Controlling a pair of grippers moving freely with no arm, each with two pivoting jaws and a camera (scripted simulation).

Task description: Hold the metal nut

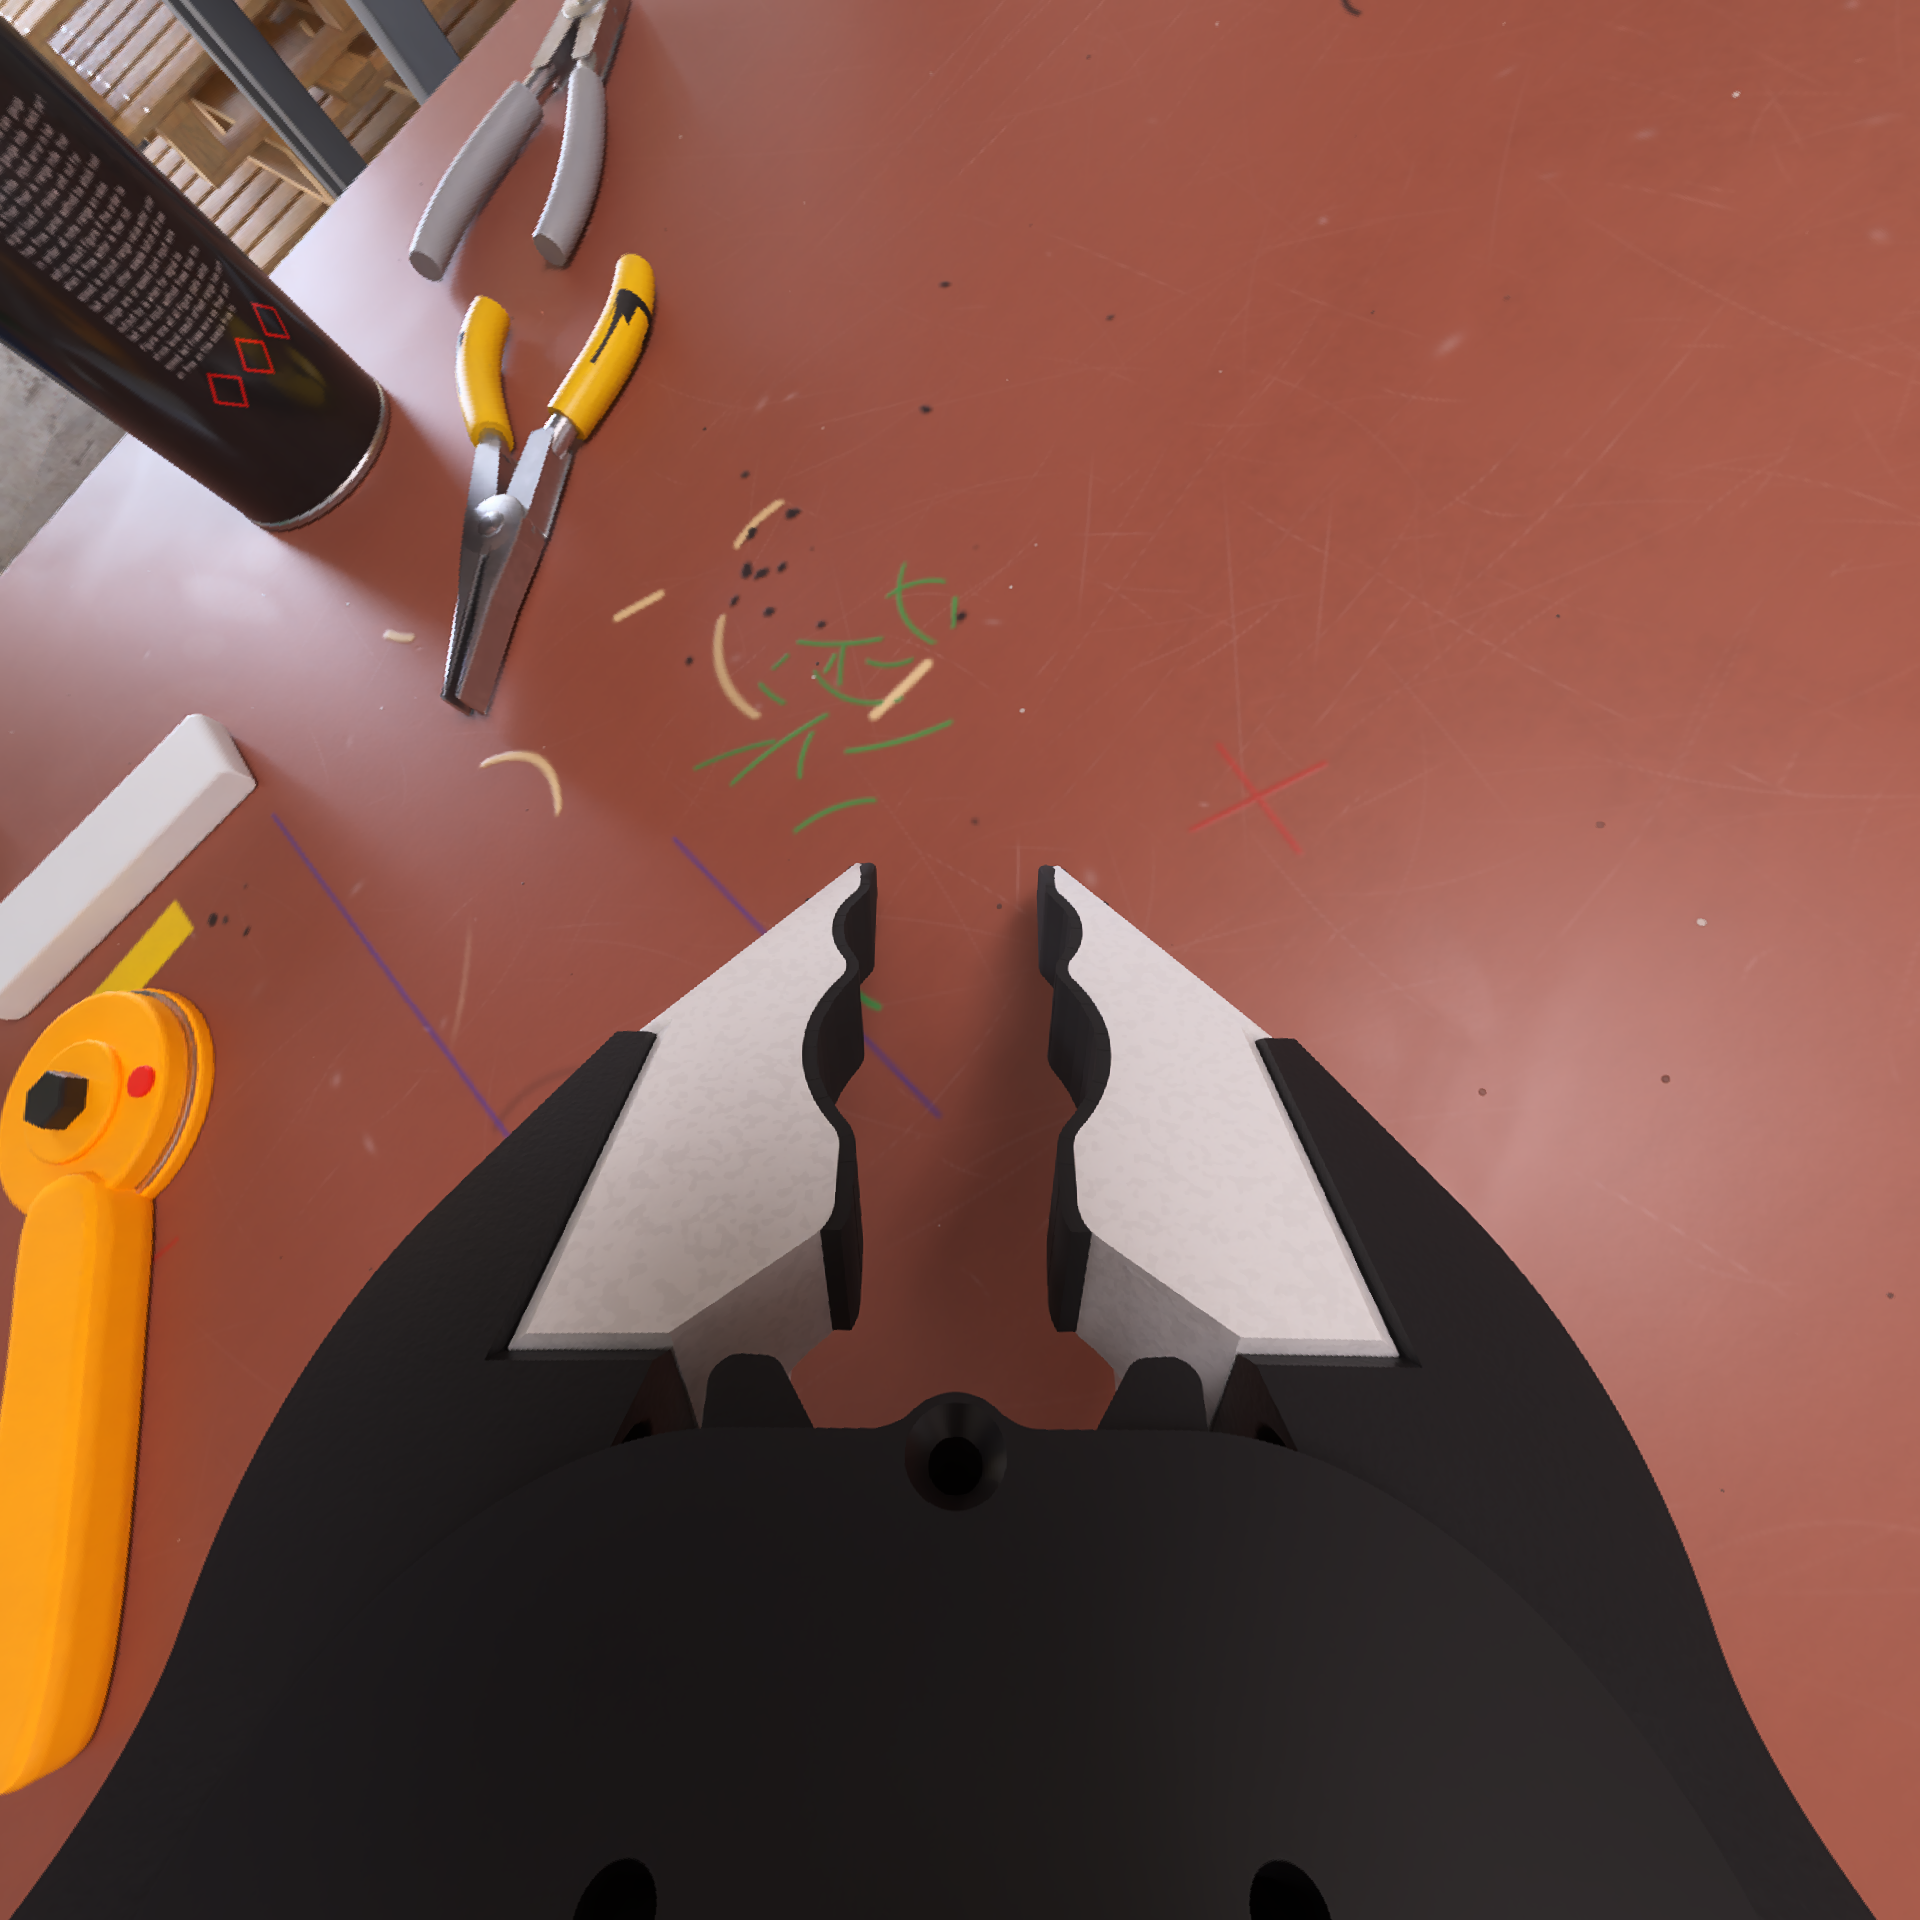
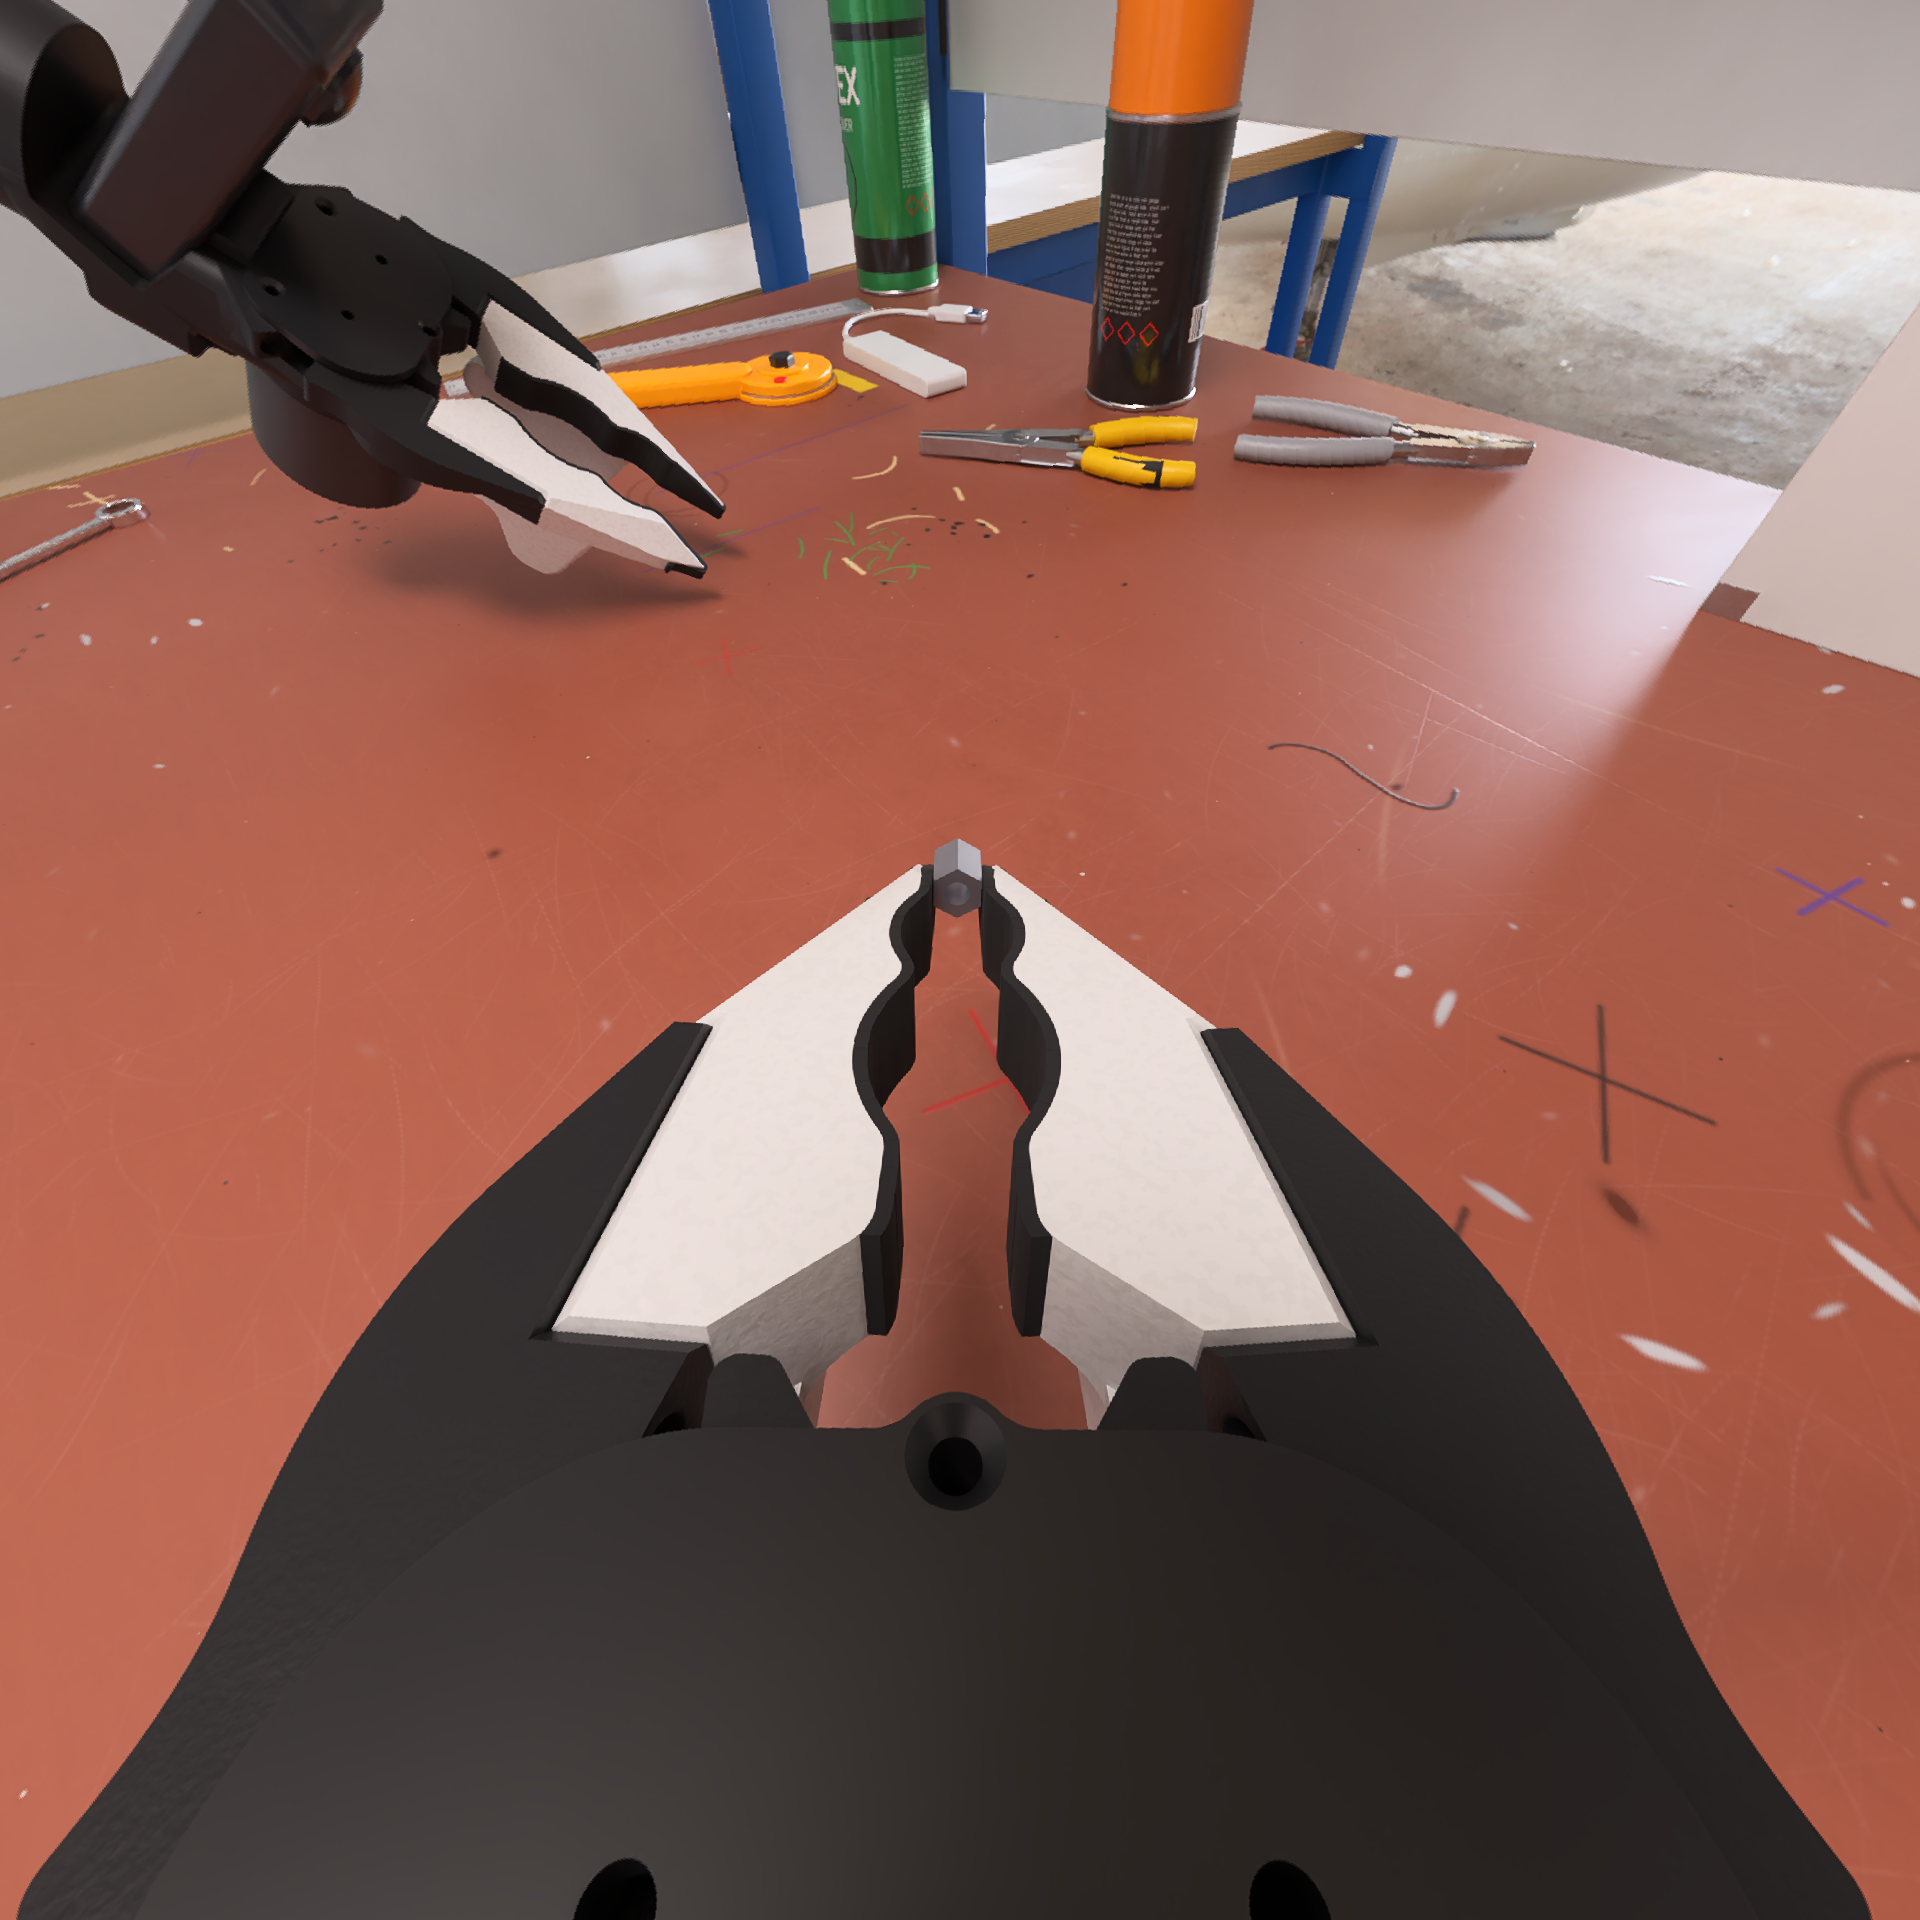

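Left wrist view: left gripper (image 1: 957, 878) w/ jaws apart, nothing between them, over the red table (image 1: 1455, 520); yellow pliers (image 1: 540, 457) far left, orange cutter (image 1: 83, 1247) near left. Right wrist view: right gripper (image 2: 957, 883) pinches the metal nut (image 2: 957, 879) at its fingertips, above mid-table; left gripper far left, apart.

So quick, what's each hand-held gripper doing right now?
Left hand-held gripper: open, holding nothing.
Right hand-held gripper: closed on the metal nut at its fingertips.
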